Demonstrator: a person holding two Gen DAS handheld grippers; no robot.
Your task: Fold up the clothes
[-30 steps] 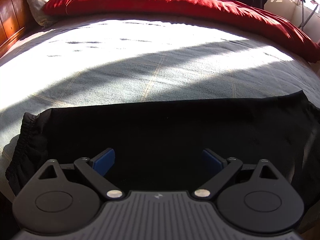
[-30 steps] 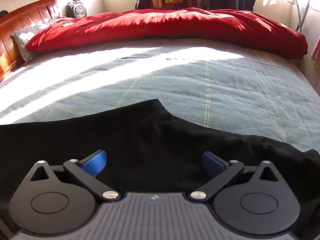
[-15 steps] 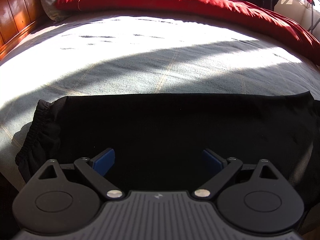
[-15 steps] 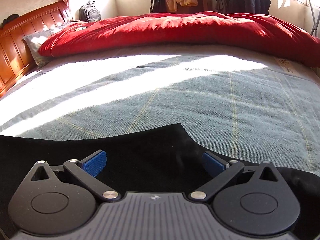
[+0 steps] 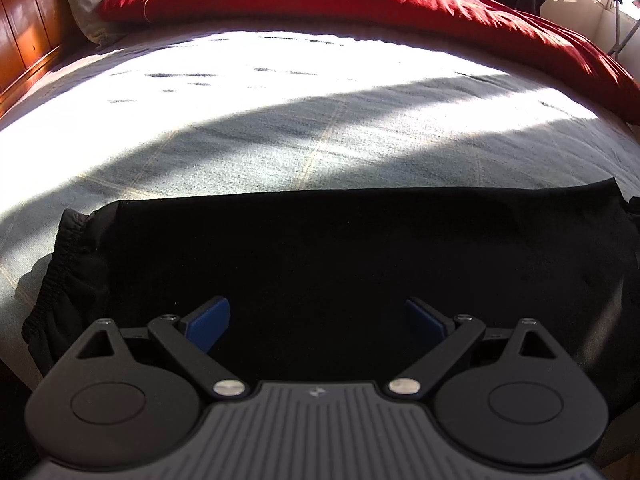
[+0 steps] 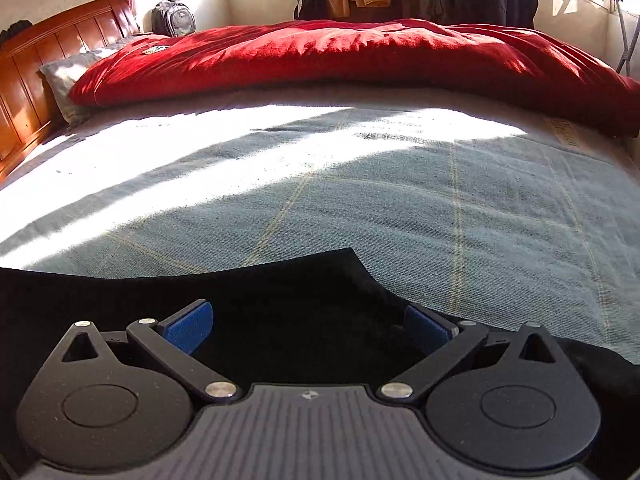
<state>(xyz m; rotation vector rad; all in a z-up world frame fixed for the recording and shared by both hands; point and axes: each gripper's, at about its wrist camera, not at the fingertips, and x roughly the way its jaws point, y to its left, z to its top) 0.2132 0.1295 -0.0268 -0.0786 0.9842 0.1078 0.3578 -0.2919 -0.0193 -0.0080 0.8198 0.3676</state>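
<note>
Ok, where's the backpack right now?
Only the right wrist view shows the backpack: it sits at the far upper left against the wall, just past the wooden headboard and behind the red duvet.

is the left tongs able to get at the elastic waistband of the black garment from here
Probably yes: the left tongs are open over the black garment, and the waistband lies uncovered off to their left.

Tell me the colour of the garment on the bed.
Black garment; clearest in the left wrist view.
</note>
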